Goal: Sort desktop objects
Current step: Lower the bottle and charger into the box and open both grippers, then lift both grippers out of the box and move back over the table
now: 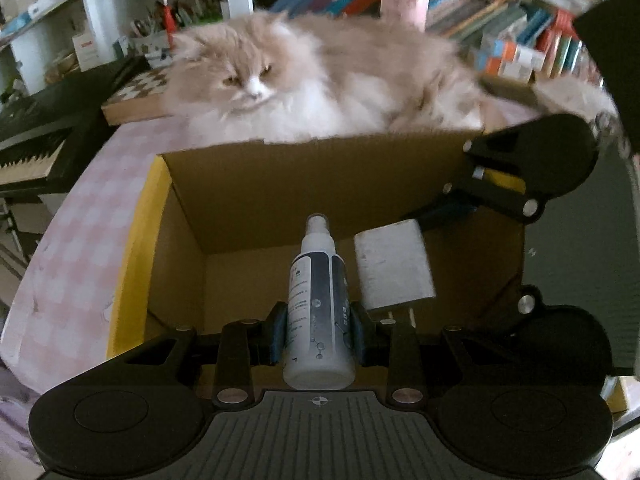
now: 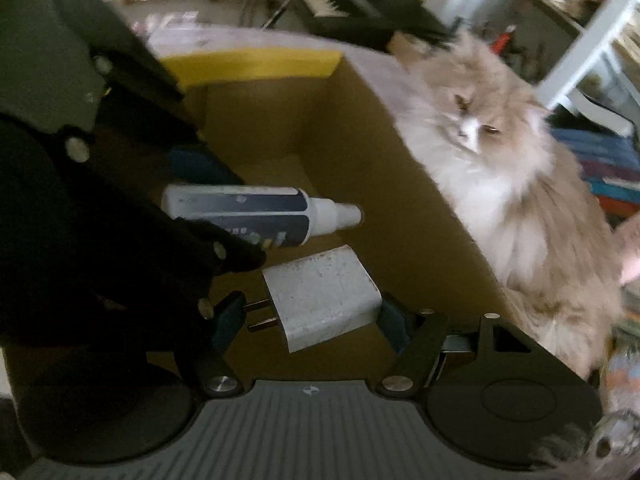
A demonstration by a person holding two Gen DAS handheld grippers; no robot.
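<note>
Spray bottle: we see a small white spray bottle (image 1: 318, 304) with a dark label, clamped across its lower body by the left tool (image 1: 318, 334); it is held nozzle-forward over the open cardboard box (image 1: 280, 184).
Wall charger: a white plug-in wall charger (image 2: 326, 300), prongs pointing away from its body, is pinched end to end by the right tool (image 2: 316, 322); it too hangs over the box mouth, just beside the bottle.
Left tool state: closed on the spray bottle, pads pressing both sides of the label.
Right tool state: closed on the wall charger, jaws standing moderately wide to span it.
Handling, bottle: we judge it light, rigid and smooth-walled, so apt to slip or swing; the mid-body grip looks sound, while the thin nozzle is no place to hold.
Handling, charger: we judge it light, hard and glossy; the flat body faces make safer contact than the prong end, where one pad appears to bear now.
Box edges: the brown walls rise on all sides, with a yellow flap (image 1: 132, 248) on one edge; the floor below appears bare.
Open room: the two tools sit close together inside the opening, so we expect little sideways margin between them.
Surroundings: a long-haired cream cat (image 1: 320, 84) lies on the pink-checked bench (image 1: 80, 248) directly behind the far wall; a chessboard (image 1: 148, 84), a keyboard (image 1: 28, 148) and bookshelves (image 1: 500, 12) lie beyond.
</note>
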